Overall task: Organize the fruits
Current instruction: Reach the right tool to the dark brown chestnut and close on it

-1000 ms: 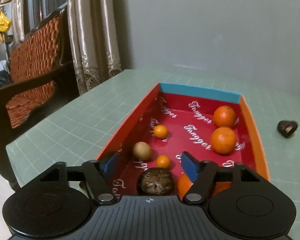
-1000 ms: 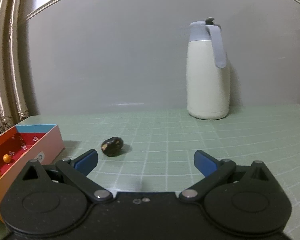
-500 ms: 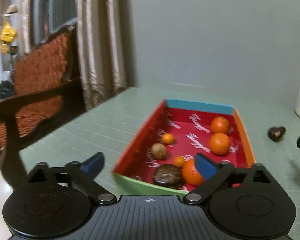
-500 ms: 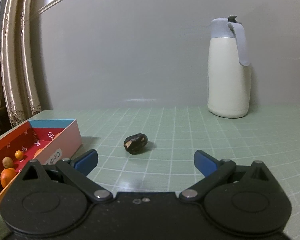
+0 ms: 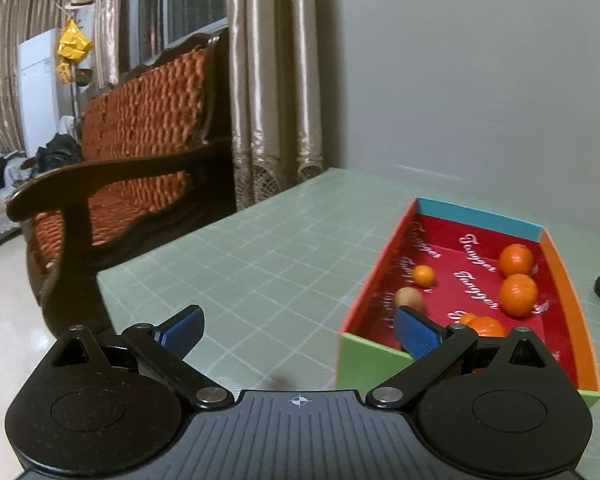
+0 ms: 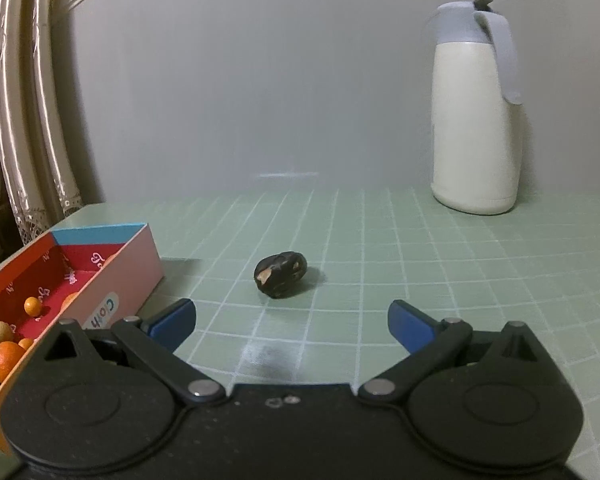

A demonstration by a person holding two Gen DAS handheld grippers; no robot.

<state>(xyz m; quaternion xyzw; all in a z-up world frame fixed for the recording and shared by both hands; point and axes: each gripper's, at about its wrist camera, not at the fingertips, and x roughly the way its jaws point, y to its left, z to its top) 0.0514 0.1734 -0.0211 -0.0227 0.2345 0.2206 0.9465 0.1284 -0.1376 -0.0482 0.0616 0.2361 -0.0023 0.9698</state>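
On my left, the left gripper [image 5: 298,330] hangs with fingers spread and empty, beside the box [image 5: 380,364] where the oranges [image 5: 518,294] already sit. Further right, the dark fruit [image 6: 281,274] lies alone on the green mat [image 6: 420,280], just ahead of my right gripper [image 6: 291,322], a little left of centre, long axis crosswise. Its fingers are spread wide too, so the right hand looks nearer.

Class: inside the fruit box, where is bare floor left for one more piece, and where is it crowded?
Bare: the box floor by the blue far wall, behind the oranges. Crowded: the near green end, where fruit bunches together.
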